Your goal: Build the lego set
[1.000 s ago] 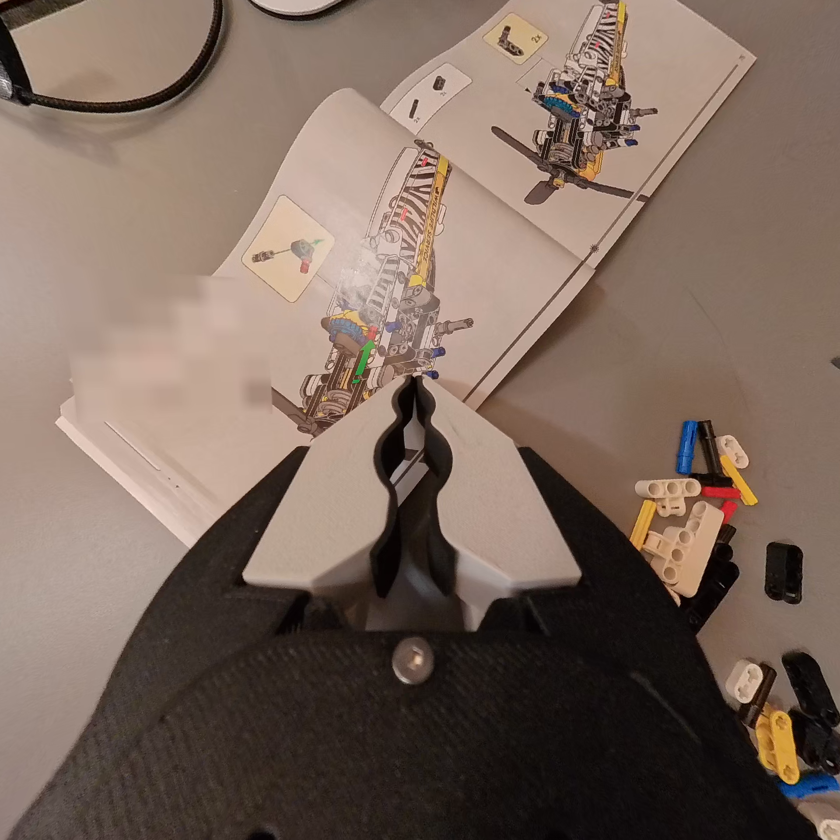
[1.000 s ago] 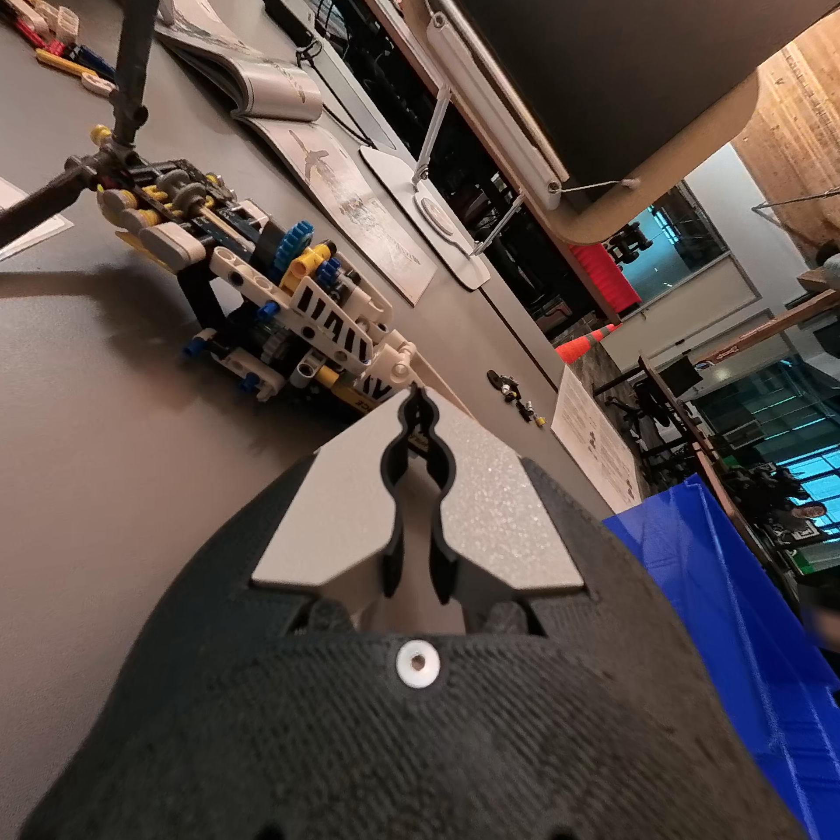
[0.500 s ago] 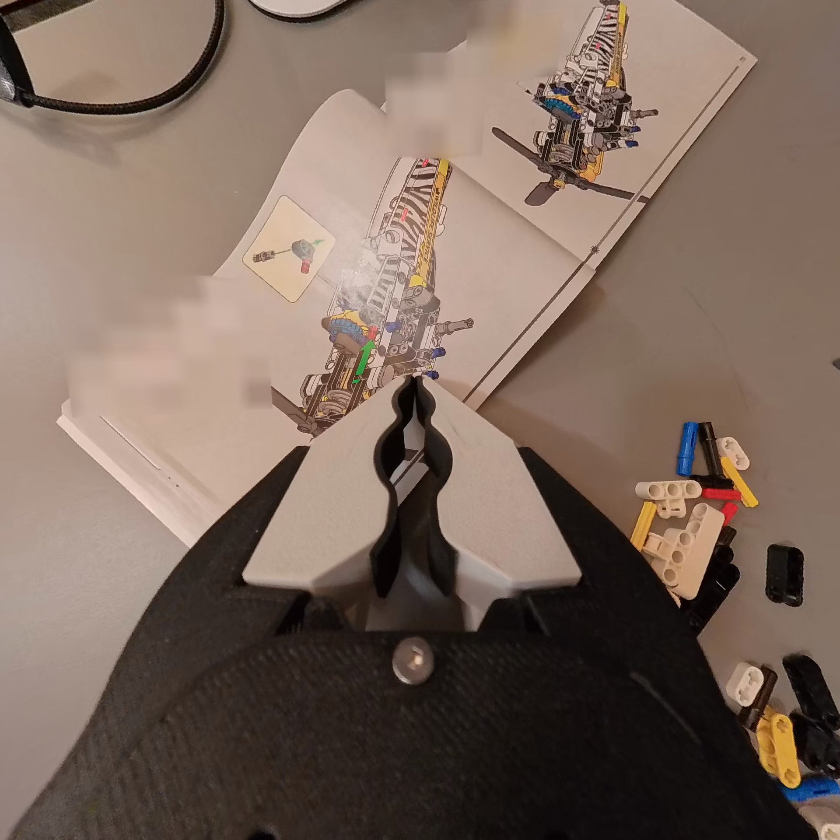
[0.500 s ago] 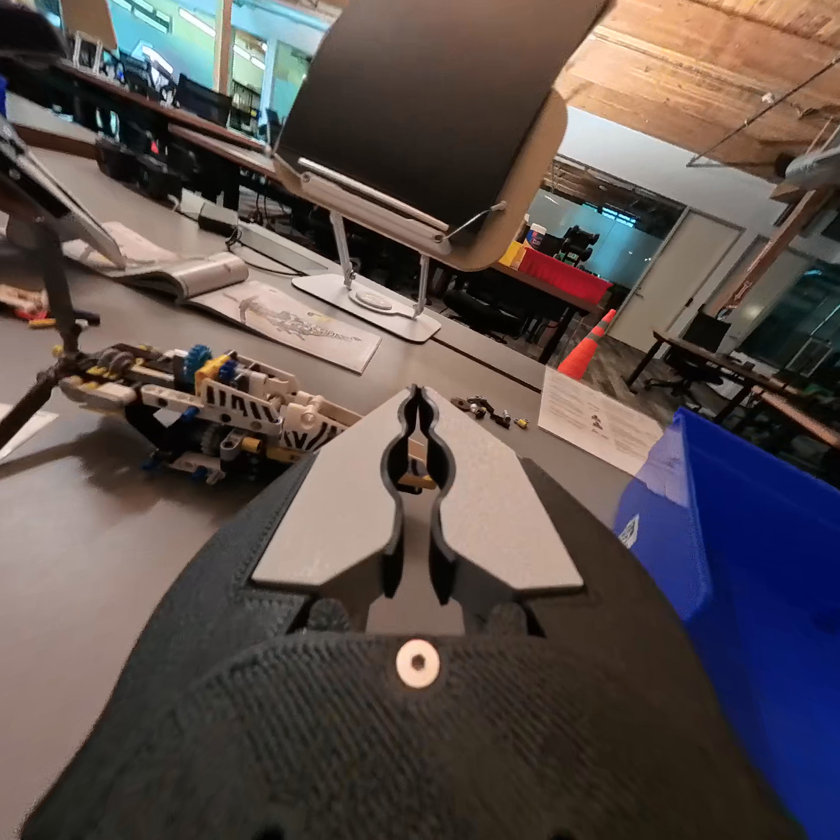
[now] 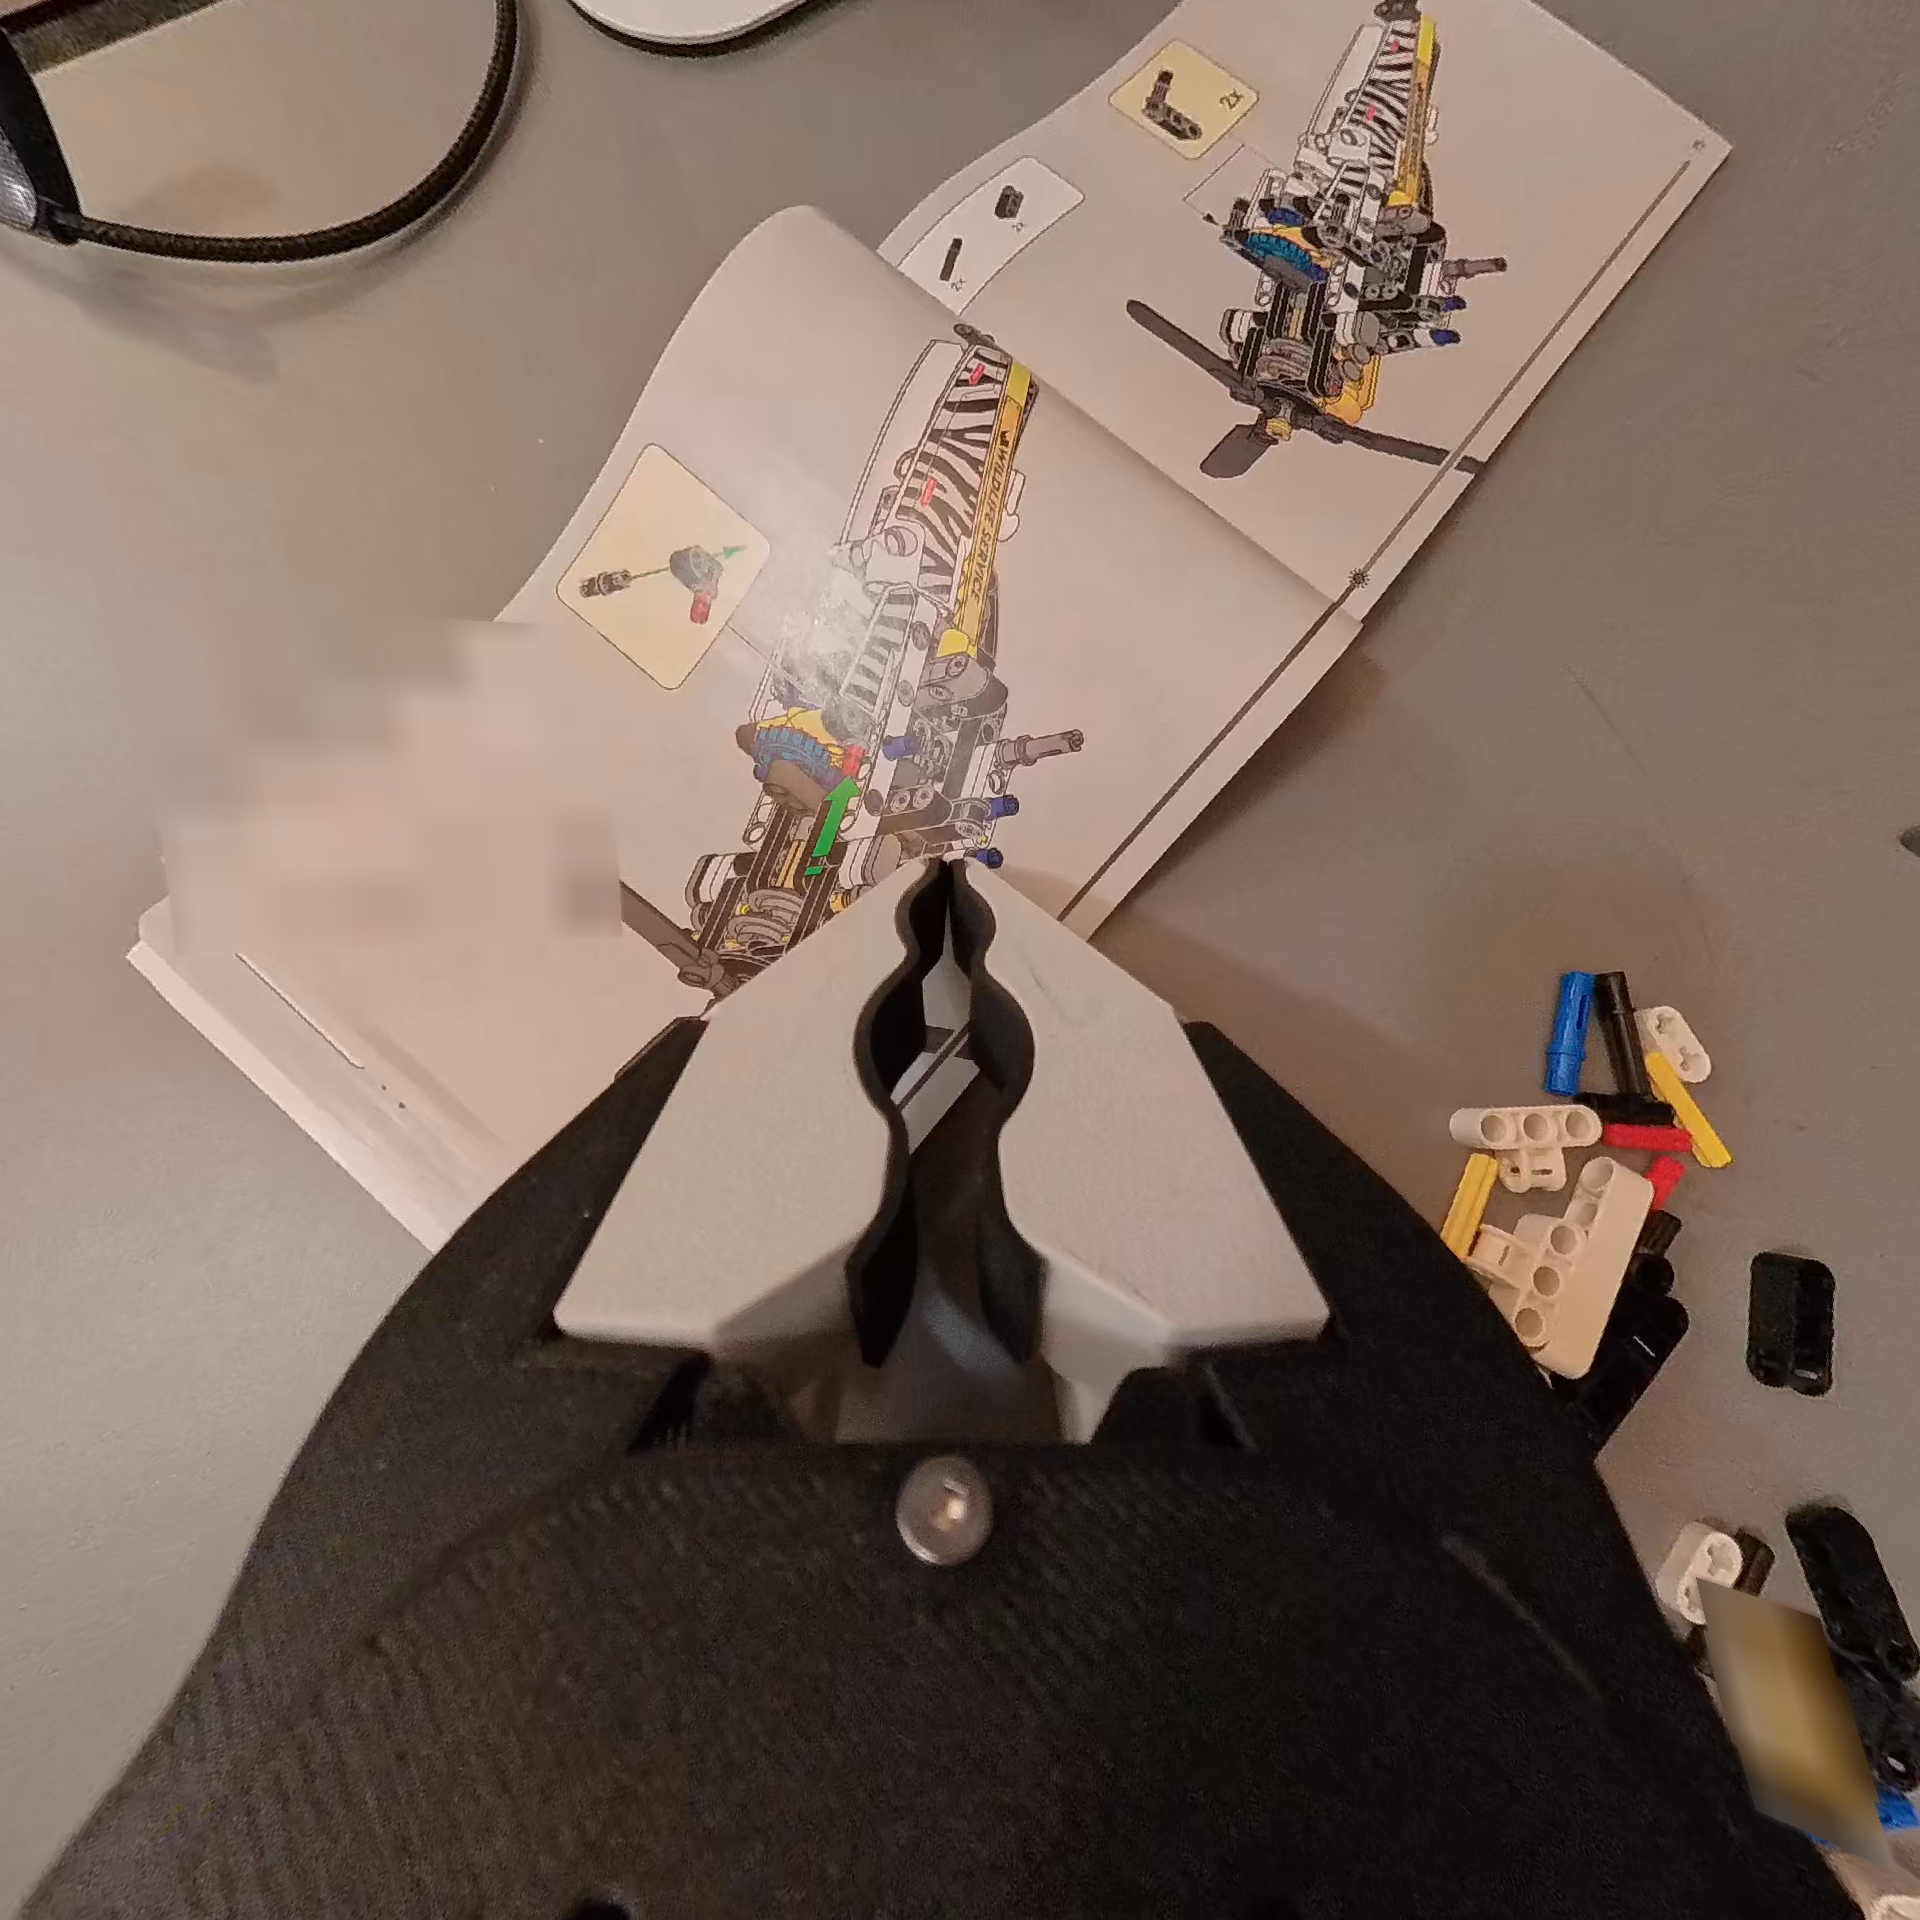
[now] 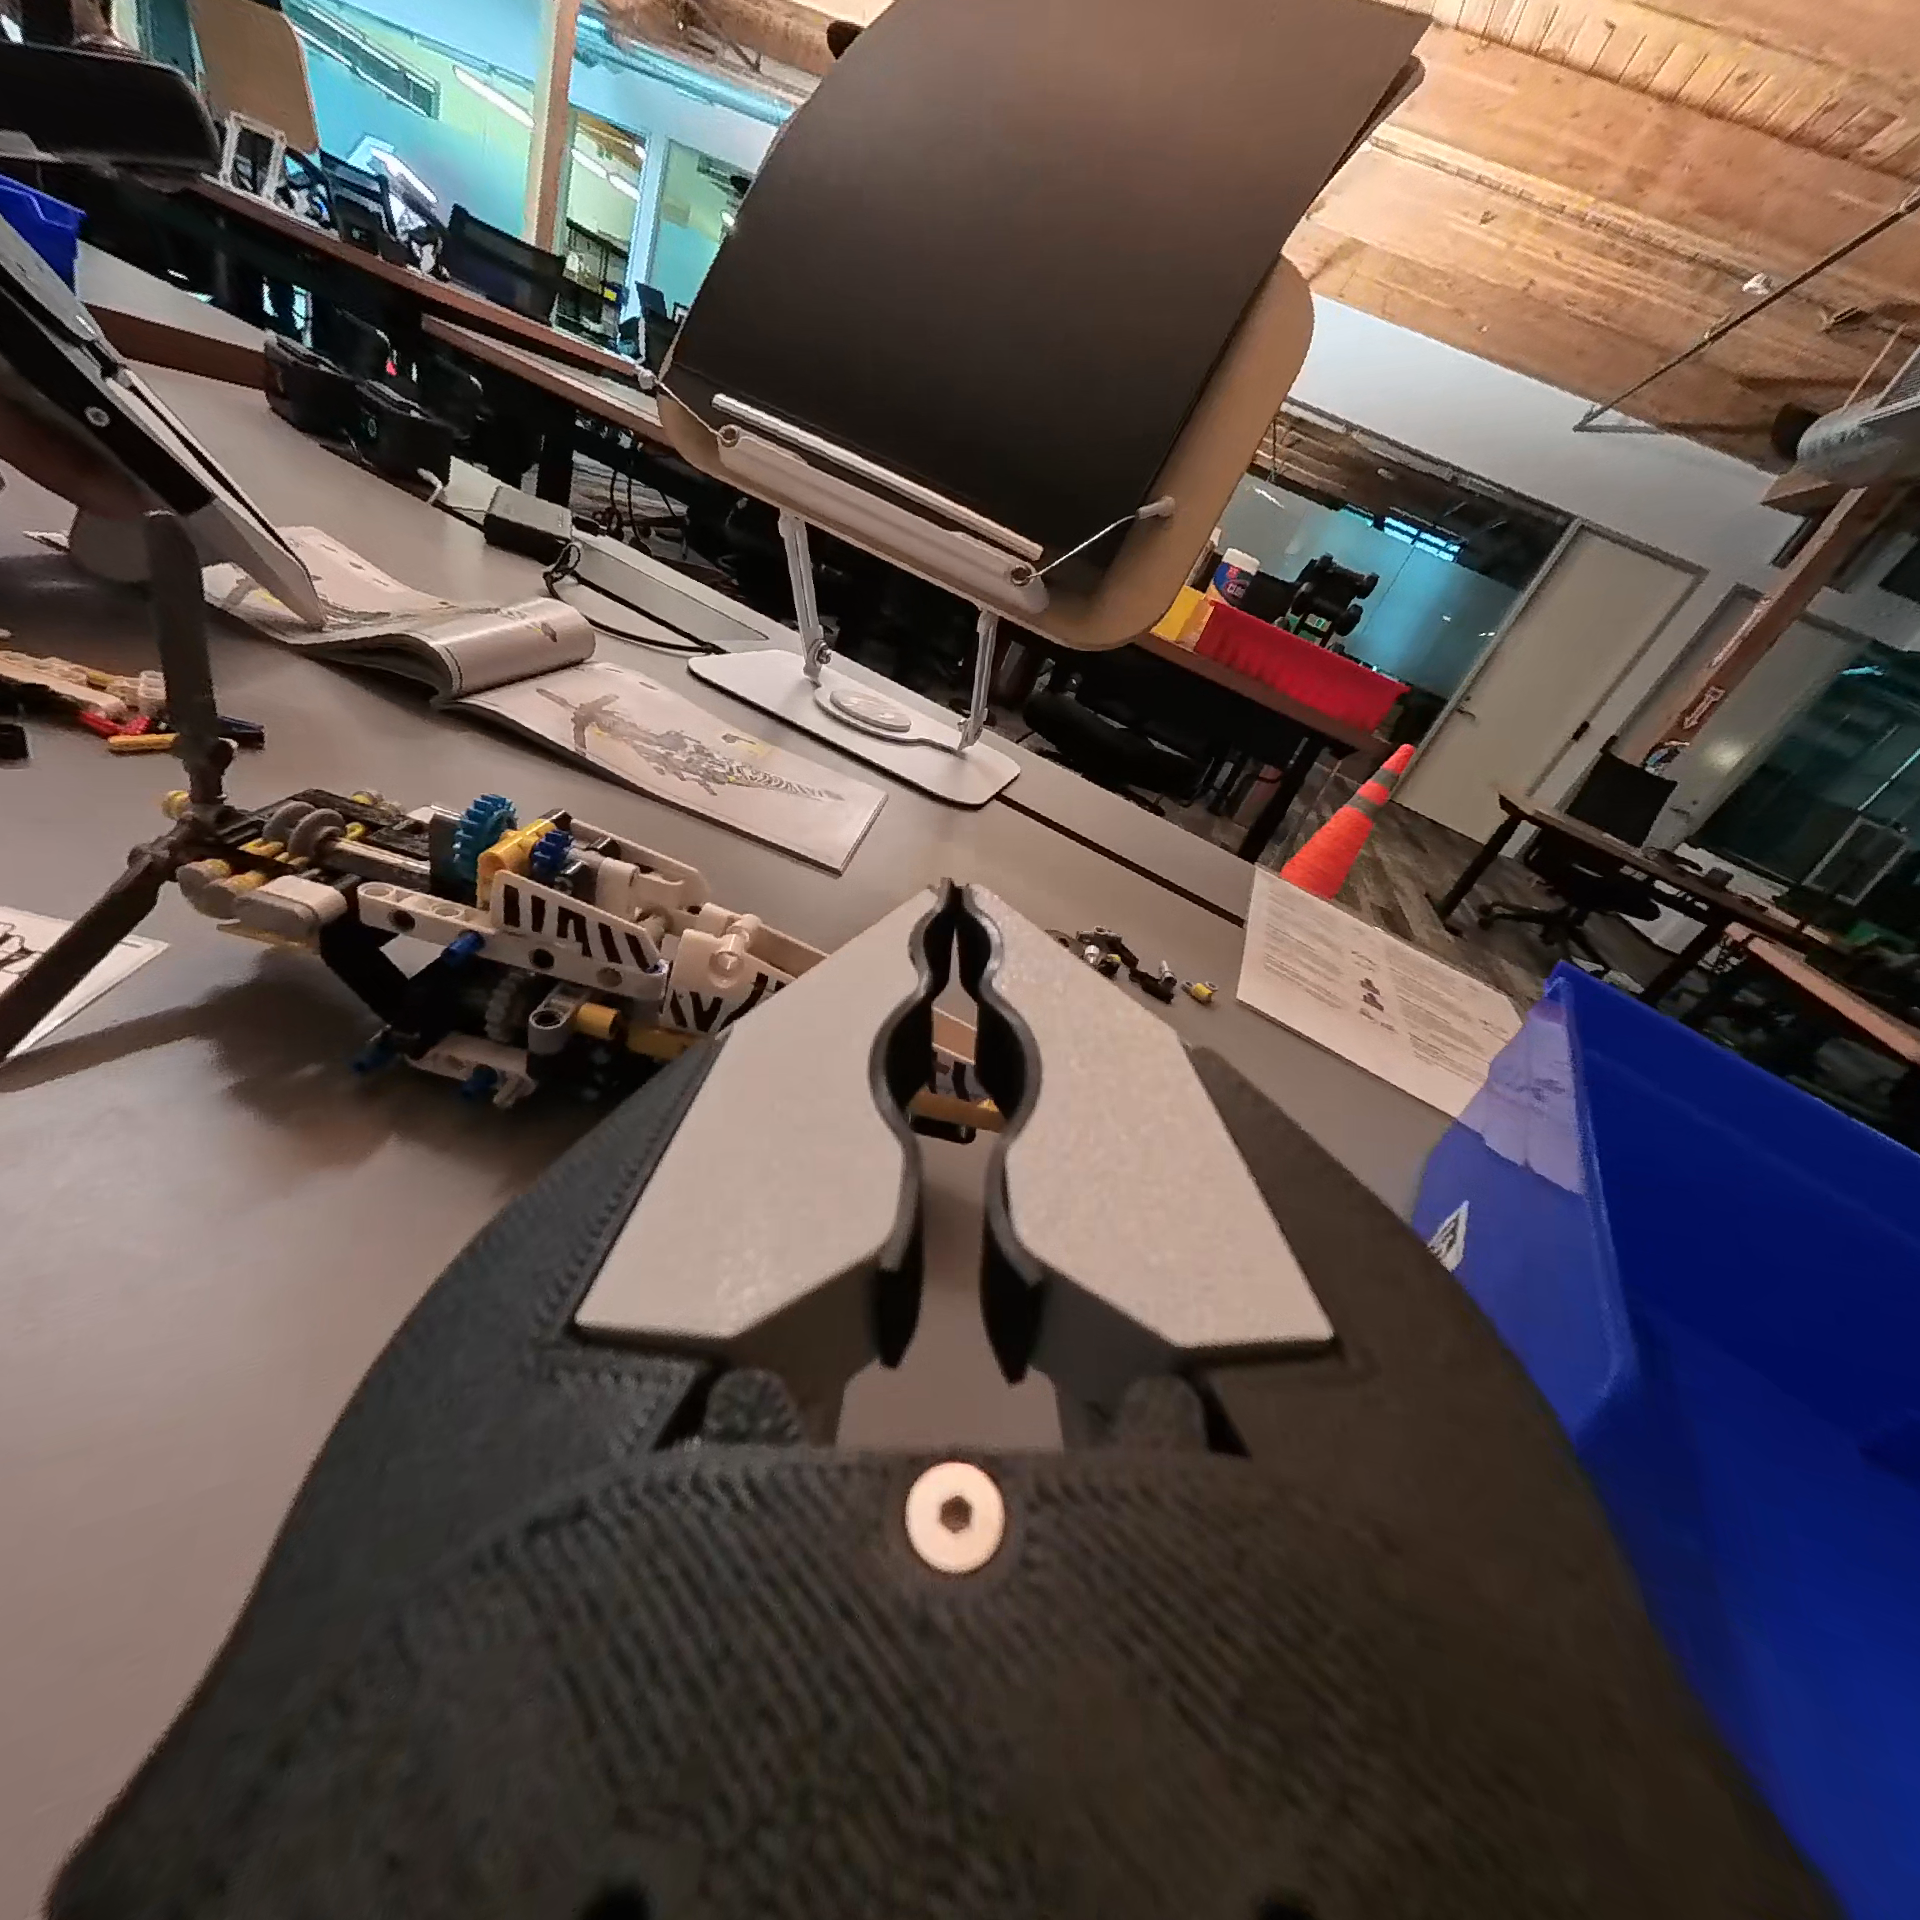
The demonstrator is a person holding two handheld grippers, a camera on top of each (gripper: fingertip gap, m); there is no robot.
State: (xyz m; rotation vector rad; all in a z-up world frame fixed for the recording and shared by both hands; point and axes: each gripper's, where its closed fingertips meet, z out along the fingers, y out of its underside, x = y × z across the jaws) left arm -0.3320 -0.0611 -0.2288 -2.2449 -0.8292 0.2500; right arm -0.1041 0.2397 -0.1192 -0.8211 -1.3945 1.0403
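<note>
Left gripper [image 5: 947,871]: jaws closed with the tips meeting and nothing between them, held above the near edge of the open instruction booklet [image 5: 1039,582]
Right gripper [image 6: 958,896]: jaws closed tip to tip, empty; a yellow bit of the model shows through the gap farther back, lying behind the fingers and not pinched
Lego model [image 6: 520,935]: part-built aircraft with zebra-striped panels, a blue gear and dark propeller blades, lying on the grey table [image 6: 208,1247] to the left of the right gripper, its tail end running behind the fingers
Loose pieces [image 5: 1579,1174]: white, yellow, red, blue and black parts heaped on the table to the right of the left gripper, near the booklet's corner
Booklet: lies flat and open, with drawings of the model on both pages
Blue bin [image 6: 1714,1247]: just right of the right gripper
Tablet stand [image 6: 997,343]: far side of the table, beyond the booklet
Small parts [image 6: 1132,961]: far, beside a white sheet [image 6: 1382,997]
Black cable [image 5: 312,229]: far left
</note>
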